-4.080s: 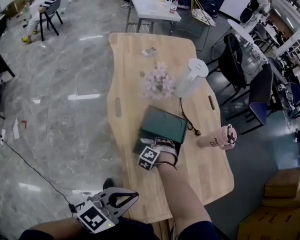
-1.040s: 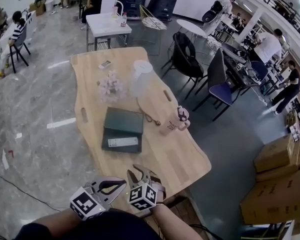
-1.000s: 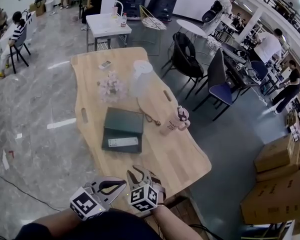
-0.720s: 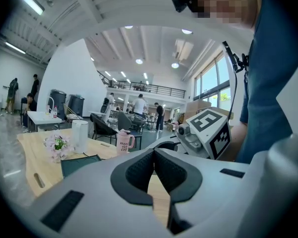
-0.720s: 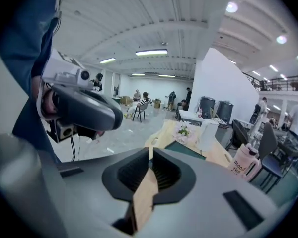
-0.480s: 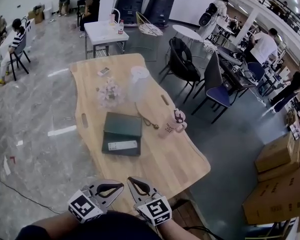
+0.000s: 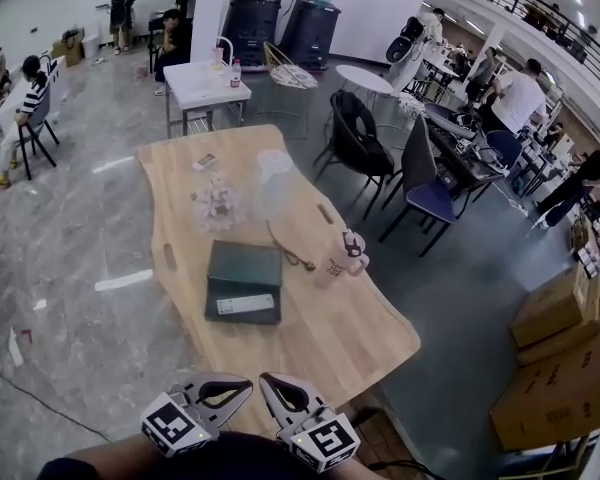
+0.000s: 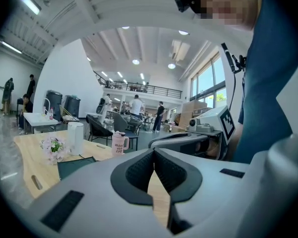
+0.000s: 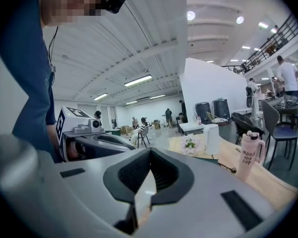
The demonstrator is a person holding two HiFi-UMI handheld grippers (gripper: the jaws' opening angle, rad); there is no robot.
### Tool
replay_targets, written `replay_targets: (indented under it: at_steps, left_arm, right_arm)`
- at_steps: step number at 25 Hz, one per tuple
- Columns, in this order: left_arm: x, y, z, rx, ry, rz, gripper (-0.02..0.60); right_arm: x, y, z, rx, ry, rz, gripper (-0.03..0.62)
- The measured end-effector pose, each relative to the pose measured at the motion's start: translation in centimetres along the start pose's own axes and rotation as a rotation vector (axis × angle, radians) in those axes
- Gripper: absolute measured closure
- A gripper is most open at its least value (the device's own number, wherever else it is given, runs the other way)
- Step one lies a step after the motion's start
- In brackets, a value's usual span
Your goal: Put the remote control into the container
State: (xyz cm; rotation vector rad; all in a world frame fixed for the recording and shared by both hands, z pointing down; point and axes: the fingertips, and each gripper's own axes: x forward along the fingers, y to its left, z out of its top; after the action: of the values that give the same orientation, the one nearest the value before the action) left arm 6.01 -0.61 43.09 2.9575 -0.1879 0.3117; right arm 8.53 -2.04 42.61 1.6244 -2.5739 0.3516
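- Apparently the remote control (image 7: 245, 305) is lying in the container (image 7: 243, 268); nothing is remaining.
- Left gripper (image 7: 242, 384) and right gripper (image 7: 266, 380) are hanging pressed together, empty.

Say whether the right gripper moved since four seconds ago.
Yes: the right gripper pulled back from the container to the table's near edge, beside the left gripper.

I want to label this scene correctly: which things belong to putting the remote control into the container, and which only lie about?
Job: remote control, lying in the container; left claw and right claw, both shut, empty.
Lying about: flowers, white jug, pink cup, cord, small device beyond the flowers.
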Motion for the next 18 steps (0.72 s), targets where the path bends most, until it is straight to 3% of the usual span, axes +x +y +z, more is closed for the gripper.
replay_targets:
  at_steps: [18]
  left_arm:
    - [-0.1, -0.7, 0.8, 0.012, -0.021, -0.004, 0.569]
  right_arm:
    - [-0.6, 1.4, -0.1, -0.022, -0.011, 0.037, 0.577]
